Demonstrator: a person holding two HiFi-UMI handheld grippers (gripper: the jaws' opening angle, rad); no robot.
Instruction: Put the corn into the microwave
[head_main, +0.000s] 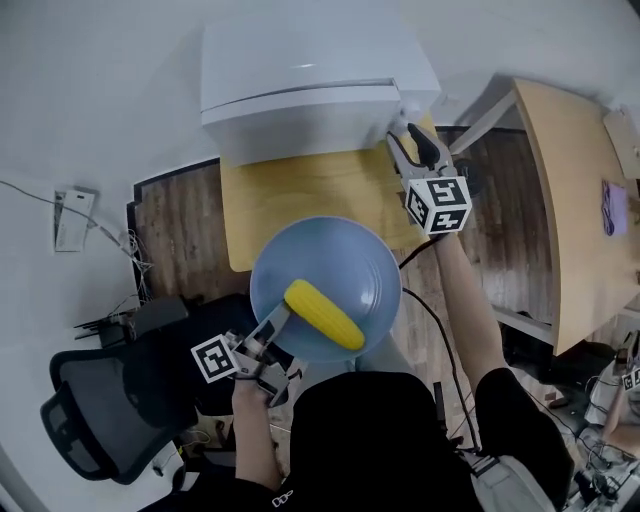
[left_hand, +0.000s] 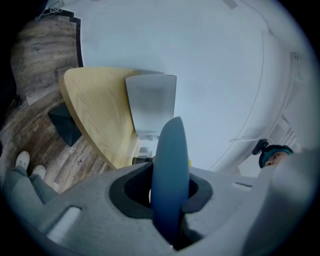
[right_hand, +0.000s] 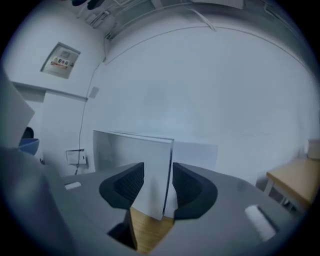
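A yellow corn cob (head_main: 323, 313) lies on a blue plate (head_main: 340, 260) that I hold in the air in front of the wooden table (head_main: 300, 195). My left gripper (head_main: 278, 326) is shut on the plate's near rim; in the left gripper view the rim (left_hand: 170, 165) stands edge-on between the jaws. The white microwave (head_main: 310, 85) sits at the back of the table, its door closed. My right gripper (head_main: 408, 140) is up at the microwave's front right corner, jaws open. In the right gripper view the microwave (right_hand: 132, 160) shows through the gap, with nothing gripped.
A second wooden table (head_main: 570, 200) stands to the right. A black office chair (head_main: 100, 410) is at the lower left. A wall socket with cables (head_main: 75, 220) lies to the left. The white wall is right behind the microwave.
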